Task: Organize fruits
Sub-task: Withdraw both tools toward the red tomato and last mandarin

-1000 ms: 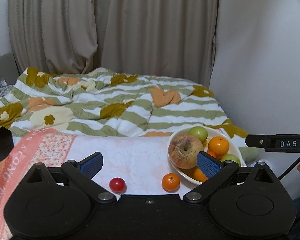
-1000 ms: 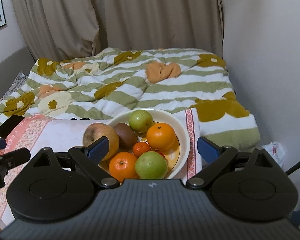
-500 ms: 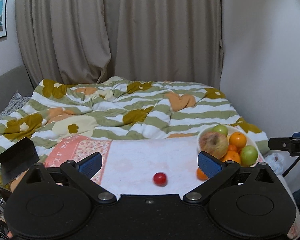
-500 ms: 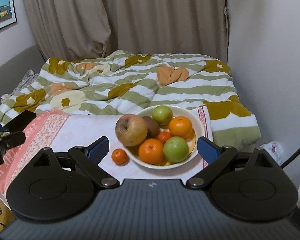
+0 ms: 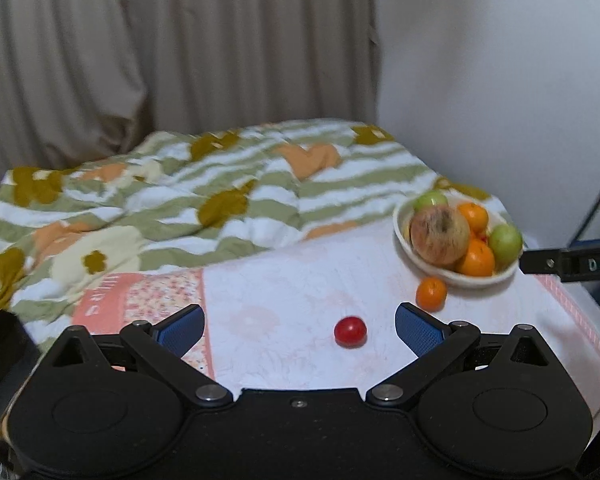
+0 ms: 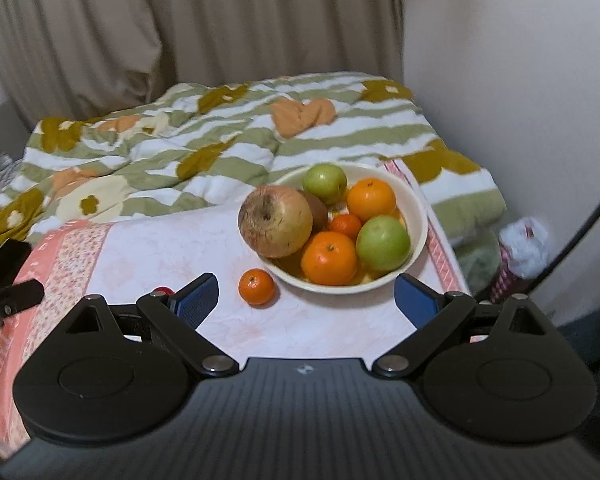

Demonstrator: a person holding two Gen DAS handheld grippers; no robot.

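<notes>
Claws (image 5: 298,326) backed off, small red fruit (image 5: 350,331)

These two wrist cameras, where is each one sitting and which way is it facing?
Left wrist: on the left claw, facing the red fruit on the tablecloth; its open fingers frame the view, right claw at the right edge.
Right wrist: on the right claw, open, facing the fruit bowl.
Shared: bowl, loose small orange, red fruit, striped bed cover.
</notes>
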